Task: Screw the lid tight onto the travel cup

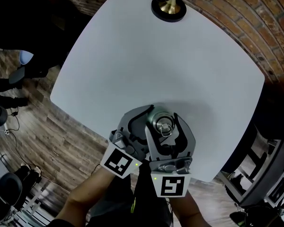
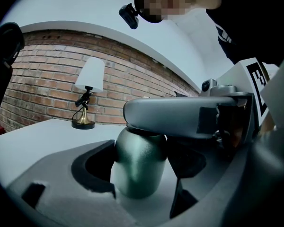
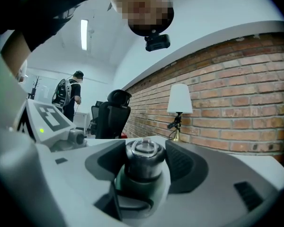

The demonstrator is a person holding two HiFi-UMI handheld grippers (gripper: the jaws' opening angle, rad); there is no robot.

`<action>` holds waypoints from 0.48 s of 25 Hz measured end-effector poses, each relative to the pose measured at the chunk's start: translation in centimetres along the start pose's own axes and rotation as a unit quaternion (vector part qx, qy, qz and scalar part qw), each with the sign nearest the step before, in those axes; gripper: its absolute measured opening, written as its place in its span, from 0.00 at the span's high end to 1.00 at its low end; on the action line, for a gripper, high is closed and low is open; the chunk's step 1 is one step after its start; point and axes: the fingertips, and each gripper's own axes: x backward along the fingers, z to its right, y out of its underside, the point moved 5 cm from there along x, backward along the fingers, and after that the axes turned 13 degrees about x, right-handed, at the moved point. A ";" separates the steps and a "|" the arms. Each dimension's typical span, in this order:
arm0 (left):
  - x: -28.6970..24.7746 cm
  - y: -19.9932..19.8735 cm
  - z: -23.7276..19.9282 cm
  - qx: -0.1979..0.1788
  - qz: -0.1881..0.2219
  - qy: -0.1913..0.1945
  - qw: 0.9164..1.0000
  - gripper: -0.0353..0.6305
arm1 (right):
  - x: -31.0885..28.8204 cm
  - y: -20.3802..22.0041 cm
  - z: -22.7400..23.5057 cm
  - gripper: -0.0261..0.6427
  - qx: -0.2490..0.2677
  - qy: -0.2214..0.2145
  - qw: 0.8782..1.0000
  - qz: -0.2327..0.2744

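My left gripper (image 2: 140, 173) clamps the dark green metal travel cup (image 2: 138, 157); my right gripper (image 3: 145, 163) grips its round silver lid (image 3: 143, 151), near the white table (image 1: 132, 56) edge.

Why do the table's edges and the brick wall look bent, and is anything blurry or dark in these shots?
Head view: the wide lens bows the edges of the white table; light is even. Left gripper view: the brick wall curves, black corners ring the frame, and the close travel cup looks soft. Right gripper view: same curving; the lid and lamp are fairly sharp.
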 end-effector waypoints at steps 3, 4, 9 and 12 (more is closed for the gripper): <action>0.1 -0.4 0.2 -0.001 -0.002 -0.001 1.000 0.43 | 0.2 -0.5 0.1 0.56 -0.002 0.002 1.000 0.005; 0.2 -0.6 0.3 -0.001 -0.002 -0.001 1.000 0.43 | 0.2 -0.7 0.2 0.56 -0.002 0.002 1.000 0.006; 0.2 -0.2 0.2 -0.005 0.000 -0.003 1.000 0.43 | 0.1 -0.4 -0.1 0.56 0.002 -0.007 1.000 0.005; 0.1 0.1 0.2 -0.004 0.002 -0.003 1.000 0.43 | -0.1 0.3 -0.3 0.56 0.019 -0.042 0.999 -0.008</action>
